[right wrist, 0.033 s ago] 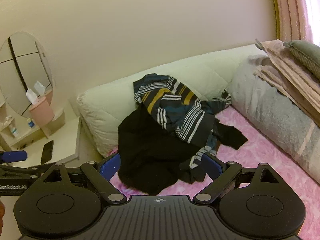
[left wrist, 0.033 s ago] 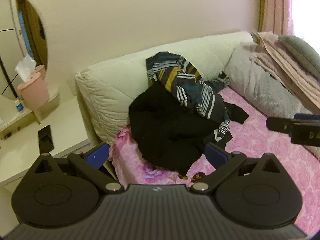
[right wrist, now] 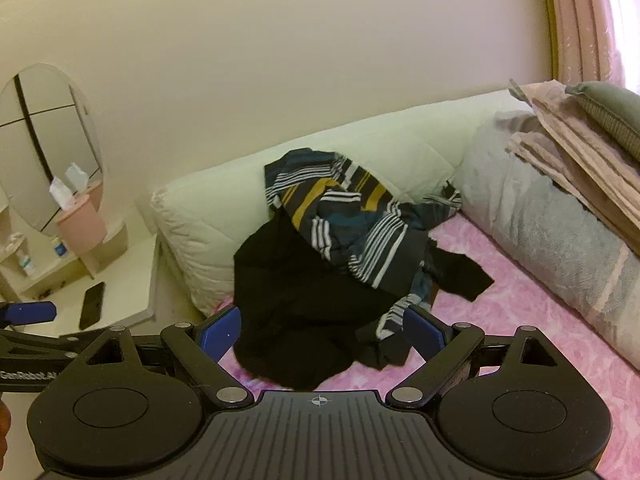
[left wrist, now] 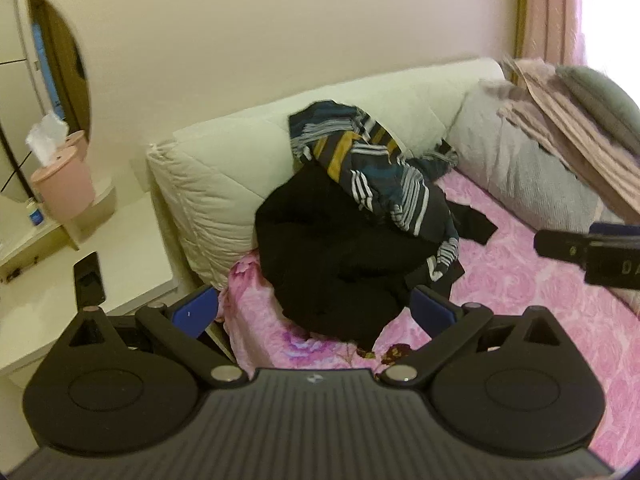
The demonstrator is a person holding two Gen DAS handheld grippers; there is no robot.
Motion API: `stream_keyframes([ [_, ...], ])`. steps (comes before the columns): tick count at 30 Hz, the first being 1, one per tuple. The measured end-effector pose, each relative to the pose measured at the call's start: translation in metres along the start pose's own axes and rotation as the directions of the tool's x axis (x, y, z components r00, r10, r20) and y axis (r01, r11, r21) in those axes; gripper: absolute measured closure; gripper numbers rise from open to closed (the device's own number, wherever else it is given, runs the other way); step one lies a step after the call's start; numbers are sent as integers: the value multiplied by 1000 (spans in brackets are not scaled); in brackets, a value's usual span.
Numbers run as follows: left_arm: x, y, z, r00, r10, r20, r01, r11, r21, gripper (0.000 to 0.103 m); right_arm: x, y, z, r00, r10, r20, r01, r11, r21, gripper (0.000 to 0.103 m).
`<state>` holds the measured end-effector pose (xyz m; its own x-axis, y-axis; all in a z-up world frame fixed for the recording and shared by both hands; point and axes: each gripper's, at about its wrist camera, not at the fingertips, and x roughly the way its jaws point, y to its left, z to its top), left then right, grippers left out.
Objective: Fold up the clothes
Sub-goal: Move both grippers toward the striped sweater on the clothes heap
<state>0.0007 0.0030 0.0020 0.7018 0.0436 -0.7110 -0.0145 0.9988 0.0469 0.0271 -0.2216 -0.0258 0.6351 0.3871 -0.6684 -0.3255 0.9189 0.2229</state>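
Lying unmoved, clothes pile (left wrist: 352,248) (tongs (left wrist: 314,314) still open).

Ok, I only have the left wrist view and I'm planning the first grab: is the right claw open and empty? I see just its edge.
Observer: Yes. In the right wrist view the right claw is open, with nothing between its pads; the black garment lies beyond them.
Operator: How does my left claw look from outside?
Observer: One blue pad of the left claw shows at that view's left edge, beside the black phone on the white nightstand.
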Motion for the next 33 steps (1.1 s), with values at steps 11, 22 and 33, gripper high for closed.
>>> stream_keyframes([
  [11, 45, -2, 11, 1000, -26, -15, 28, 991, 131, 3, 16, -12, 4, 998, -40, 45, 36, 996, 84, 12],
  [22, 72, 44, 35, 994, -109, -1, 107, 981, 165, 3, 40, 36, 29, 986, -142, 92, 134, 987, 91, 12],
  [33, 101, 84, 52, 984, -176, -21, 177, 963, 203, 3, 68, 74, 44, 976, -202, 85, 194, 977, 93, 12],
])
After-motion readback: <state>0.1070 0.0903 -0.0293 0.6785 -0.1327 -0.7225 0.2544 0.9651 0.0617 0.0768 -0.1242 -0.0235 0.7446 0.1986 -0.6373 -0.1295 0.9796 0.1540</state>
